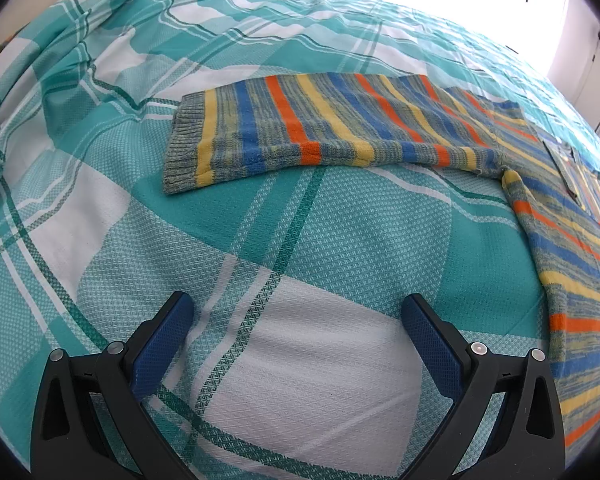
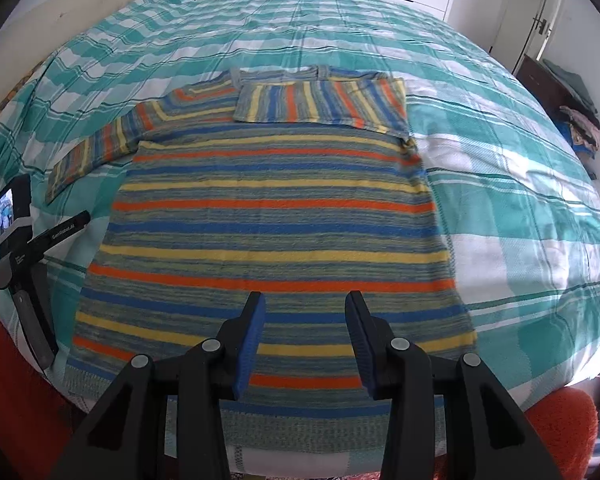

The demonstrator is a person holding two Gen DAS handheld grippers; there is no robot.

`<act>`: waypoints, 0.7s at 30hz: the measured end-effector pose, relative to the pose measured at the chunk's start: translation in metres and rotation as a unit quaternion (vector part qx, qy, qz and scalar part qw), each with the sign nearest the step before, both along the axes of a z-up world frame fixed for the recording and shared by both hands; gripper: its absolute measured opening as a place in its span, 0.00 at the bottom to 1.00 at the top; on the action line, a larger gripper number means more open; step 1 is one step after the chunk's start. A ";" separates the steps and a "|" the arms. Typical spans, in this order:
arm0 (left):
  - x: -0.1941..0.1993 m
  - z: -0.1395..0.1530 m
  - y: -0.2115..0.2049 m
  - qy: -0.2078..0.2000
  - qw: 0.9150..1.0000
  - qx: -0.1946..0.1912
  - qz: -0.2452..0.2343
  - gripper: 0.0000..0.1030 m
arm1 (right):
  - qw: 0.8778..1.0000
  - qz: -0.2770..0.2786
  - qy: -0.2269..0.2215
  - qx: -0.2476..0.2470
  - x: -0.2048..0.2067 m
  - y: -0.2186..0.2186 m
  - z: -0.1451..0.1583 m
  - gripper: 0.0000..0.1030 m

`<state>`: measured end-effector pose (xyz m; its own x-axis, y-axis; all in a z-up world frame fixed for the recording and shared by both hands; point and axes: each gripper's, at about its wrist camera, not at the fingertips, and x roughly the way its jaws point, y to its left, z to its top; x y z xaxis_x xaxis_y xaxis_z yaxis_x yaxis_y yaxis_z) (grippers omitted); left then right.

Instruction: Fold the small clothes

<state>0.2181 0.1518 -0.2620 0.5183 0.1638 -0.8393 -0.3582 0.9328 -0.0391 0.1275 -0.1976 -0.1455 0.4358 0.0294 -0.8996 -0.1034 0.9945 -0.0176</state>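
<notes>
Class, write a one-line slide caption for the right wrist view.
Open right tongs hover over a striped sweater, one sleeve folded in, on a checked bedspread.

1. Bed [image 2: 500, 152] covered with a teal and white plaid spread
2. Striped sweater [image 2: 268, 240] lies flat on it, hem near, right sleeve [image 2: 320, 104] folded across the chest, left sleeve [image 2: 100, 148] stretched out left

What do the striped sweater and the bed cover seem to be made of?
Sweater: looks like knitted yarn, matte and soft, with a ribbed cuff; wool or acrylic, can't tell. Bed cover: woven cloth, likely cotton, matte, with a raised waffle-like texture.
</notes>
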 end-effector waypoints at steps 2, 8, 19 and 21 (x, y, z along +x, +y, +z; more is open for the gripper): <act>0.000 0.000 0.000 0.000 1.000 0.000 0.000 1.00 | 1.000 0.003 -0.001 0.003 -0.001 0.003 0.000 0.41; 0.000 0.000 -0.001 0.000 1.000 0.000 0.000 1.00 | 1.000 0.004 -0.006 0.013 -0.009 0.004 0.002 0.41; 0.000 0.000 -0.001 0.000 1.000 0.000 0.000 1.00 | 0.999 -0.023 0.001 0.045 -0.008 -0.012 -0.004 0.41; 0.000 0.000 0.000 0.000 1.000 0.000 0.000 1.00 | 0.999 -0.019 0.001 0.047 -0.009 -0.011 -0.005 0.41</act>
